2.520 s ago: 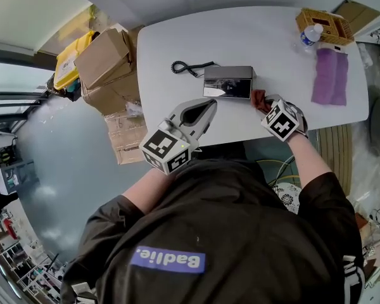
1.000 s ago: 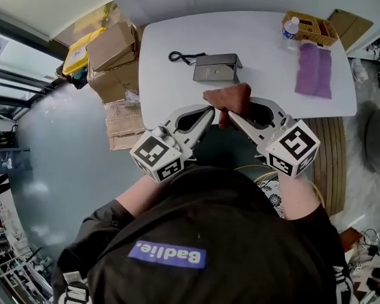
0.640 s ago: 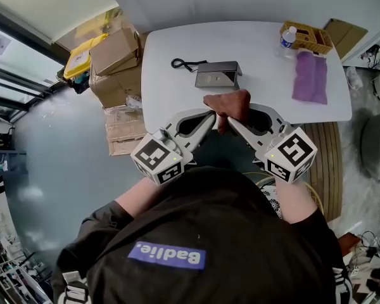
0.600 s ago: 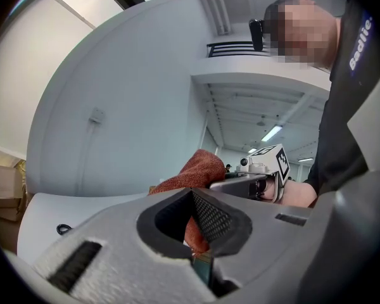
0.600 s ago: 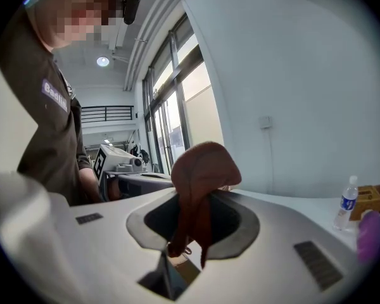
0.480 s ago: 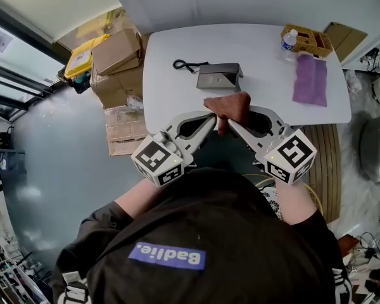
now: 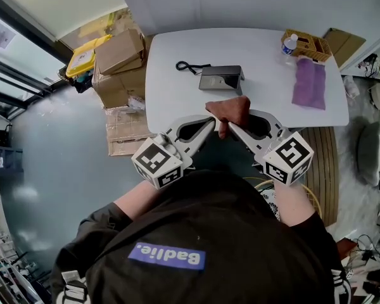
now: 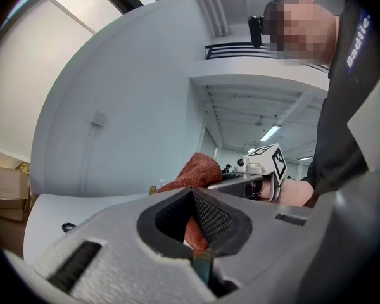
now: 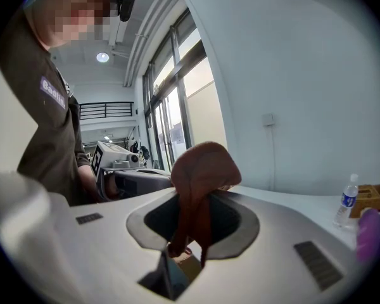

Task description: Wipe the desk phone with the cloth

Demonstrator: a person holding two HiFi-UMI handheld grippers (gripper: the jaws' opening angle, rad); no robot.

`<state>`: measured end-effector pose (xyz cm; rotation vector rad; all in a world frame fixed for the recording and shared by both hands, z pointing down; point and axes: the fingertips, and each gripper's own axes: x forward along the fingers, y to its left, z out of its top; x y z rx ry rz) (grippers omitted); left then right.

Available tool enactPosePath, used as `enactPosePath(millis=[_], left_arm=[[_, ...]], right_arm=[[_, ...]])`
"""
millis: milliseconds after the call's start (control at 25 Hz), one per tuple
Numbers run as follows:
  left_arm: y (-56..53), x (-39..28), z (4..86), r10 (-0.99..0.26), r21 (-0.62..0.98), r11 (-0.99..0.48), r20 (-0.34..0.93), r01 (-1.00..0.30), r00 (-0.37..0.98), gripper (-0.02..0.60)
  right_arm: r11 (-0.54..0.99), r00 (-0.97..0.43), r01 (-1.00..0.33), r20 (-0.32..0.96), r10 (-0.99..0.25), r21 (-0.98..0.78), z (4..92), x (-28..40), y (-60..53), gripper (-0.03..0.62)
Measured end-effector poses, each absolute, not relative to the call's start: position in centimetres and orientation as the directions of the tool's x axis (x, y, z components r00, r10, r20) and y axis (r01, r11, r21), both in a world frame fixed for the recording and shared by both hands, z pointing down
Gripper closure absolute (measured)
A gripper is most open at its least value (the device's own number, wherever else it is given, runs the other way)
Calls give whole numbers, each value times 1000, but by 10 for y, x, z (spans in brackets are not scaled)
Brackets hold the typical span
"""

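The grey desk phone [image 7: 220, 79] lies on the white table [image 7: 266, 100], its black coiled cord [image 7: 187, 66] trailing left. A reddish-brown cloth [image 7: 230, 108] hangs bunched above the table's near edge, in front of the phone. My left gripper [image 7: 210, 121] and right gripper [image 7: 228, 126] meet tip to tip under it, both shut on the cloth. In the left gripper view the cloth [image 8: 193, 171] rises over the left gripper [image 8: 191, 192] and runs down between its closed jaws. In the right gripper view the cloth [image 9: 202, 163] drapes over the right gripper [image 9: 201, 192].
A purple cloth [image 7: 309, 82] lies flat at the table's right end, beside a wicker basket [image 7: 309, 44] and a water bottle [image 7: 291, 43]. Cardboard boxes [image 7: 117, 59] are stacked against the table's left end. A person's torso fills the near side.
The right gripper lifted the cloth from the table beside the phone and drew it back to the near edge. The left gripper closed in on it. Almost nothing shifts in the last half second.
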<state>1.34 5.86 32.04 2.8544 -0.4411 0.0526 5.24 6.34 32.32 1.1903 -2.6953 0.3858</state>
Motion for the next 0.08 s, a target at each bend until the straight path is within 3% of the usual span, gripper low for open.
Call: enactPosePath(millis=[80], left_arm=[[60, 11, 321, -294, 243, -921, 77, -304, 953, 572]], right_arm=[[646, -665, -745, 259, -700, -166, 323, 51, 64, 487]])
